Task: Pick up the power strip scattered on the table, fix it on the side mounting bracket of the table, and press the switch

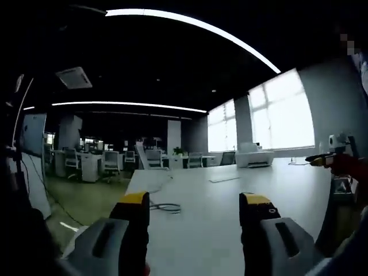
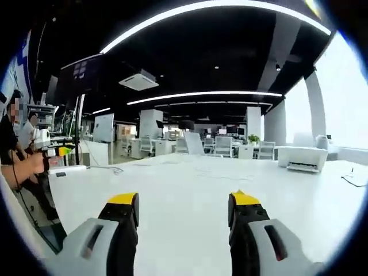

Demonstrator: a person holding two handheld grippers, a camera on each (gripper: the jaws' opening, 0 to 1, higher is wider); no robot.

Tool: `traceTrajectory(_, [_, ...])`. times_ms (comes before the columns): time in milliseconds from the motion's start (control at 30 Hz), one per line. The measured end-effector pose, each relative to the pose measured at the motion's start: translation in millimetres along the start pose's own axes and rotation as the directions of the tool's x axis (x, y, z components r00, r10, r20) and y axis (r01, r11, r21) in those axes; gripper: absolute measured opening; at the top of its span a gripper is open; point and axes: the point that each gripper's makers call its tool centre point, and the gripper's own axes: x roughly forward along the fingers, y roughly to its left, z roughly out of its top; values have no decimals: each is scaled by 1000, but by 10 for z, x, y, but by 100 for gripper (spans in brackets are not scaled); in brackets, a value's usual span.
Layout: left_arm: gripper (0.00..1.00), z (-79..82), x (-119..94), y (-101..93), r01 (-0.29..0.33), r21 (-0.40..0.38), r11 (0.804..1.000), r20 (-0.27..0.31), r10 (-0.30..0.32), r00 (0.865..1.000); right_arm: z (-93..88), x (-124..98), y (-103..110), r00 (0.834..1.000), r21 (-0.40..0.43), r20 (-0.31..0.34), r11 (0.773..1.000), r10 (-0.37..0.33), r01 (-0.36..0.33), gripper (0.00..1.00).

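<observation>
Here the power strip [image 2: 68,169] lies flat at the left edge of the white tabletop [image 2: 190,195], a thin cable [image 2: 106,168] running from it; in the left gripper view another cable [image 1: 165,207] is coiled near that table's near-left edge. The left gripper [image 1: 195,208] has its jaws spread and holds nothing; the right gripper [image 2: 183,208] is likewise wide apart and empty above the tabletop; a white printer [image 2: 302,158] stands at the far right edge.

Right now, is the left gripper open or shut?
Open: the left gripper shows its two yellow-tipped jaws standing wide apart above the white table, nothing between them.
</observation>
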Motion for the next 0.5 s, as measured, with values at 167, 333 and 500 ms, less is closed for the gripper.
traceTrajectory(167, [67, -91, -24, 34, -12, -15, 1000, -12, 12, 1000, -107, 19, 66, 1000, 7, -20, 1000, 0, 0, 59])
traceTrajectory(333, [68, -119, -27, 29, -4, -36, 999, -22, 4, 1000, -102, 20, 92, 1000, 15, -11, 1000, -4, 4, 59])
traceTrajectory(500, [68, -96, -41, 45, -7, -39, 999, -14, 6, 1000, -90, 16, 106, 1000, 21, -4, 1000, -8, 9, 59])
